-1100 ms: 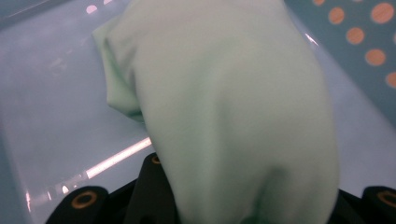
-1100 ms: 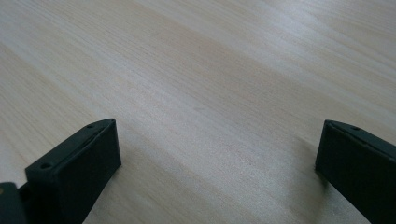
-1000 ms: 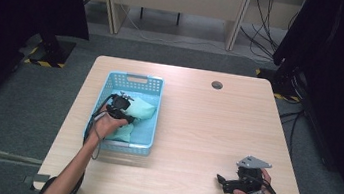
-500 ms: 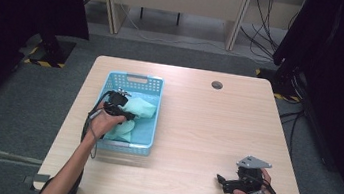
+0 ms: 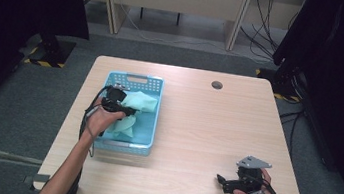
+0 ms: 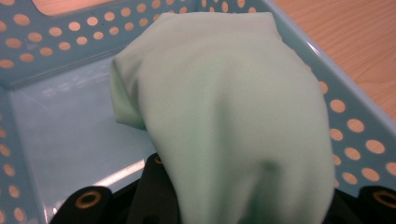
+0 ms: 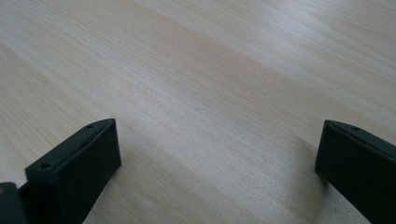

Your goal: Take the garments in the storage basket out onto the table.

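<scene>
Left gripper view is being mostly taken up by a pale green cloth [image 6: 224,121] that's being pinched by the left gripper [image 5: 128,110], fingers clamped on a bunched fold, with the rest hanging down into the light blue perforated basket [image 6: 345,112]; nothing else is being seen in the basket apart from that cloth. It's being judged as light, soft and floppy, not slippery or fragile, so a gathered fold is probably the best spot to be grabbing it. Over at the near right of the tabletop [image 5: 196,130], the right gripper [image 5: 222,180] is being held with fingers apart on nothing.
</scene>
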`<state>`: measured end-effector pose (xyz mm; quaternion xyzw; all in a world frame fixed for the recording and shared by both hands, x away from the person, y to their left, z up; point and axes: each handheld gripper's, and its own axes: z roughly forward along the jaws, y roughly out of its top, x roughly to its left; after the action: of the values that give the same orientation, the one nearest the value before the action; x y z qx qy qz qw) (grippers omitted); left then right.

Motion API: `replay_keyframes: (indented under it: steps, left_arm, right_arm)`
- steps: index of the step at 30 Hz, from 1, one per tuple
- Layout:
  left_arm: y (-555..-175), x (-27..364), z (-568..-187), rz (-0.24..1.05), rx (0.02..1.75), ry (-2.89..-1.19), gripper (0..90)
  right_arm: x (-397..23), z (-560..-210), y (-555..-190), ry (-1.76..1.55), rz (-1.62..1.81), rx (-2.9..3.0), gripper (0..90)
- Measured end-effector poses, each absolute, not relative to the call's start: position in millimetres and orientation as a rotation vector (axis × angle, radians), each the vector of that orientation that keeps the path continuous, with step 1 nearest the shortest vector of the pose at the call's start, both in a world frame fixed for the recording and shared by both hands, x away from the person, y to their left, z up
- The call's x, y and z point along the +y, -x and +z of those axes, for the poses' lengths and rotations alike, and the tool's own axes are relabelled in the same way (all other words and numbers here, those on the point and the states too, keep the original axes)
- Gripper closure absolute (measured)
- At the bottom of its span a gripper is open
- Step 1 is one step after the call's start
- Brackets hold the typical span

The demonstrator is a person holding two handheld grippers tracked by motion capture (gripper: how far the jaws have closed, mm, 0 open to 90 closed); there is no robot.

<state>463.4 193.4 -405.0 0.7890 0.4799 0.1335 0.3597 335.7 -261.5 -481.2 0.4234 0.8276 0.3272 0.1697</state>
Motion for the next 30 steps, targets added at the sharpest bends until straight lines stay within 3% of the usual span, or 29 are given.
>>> replay_keyframes:
  steps: [30]
  left_arm:
    - [-463.6,195.0,-365.7,0.377,1.194,-2.002,71.1]
  right_arm:
    - [-261.5,-481.2,-336.0,-1.203,0.931,2.352,0.3]
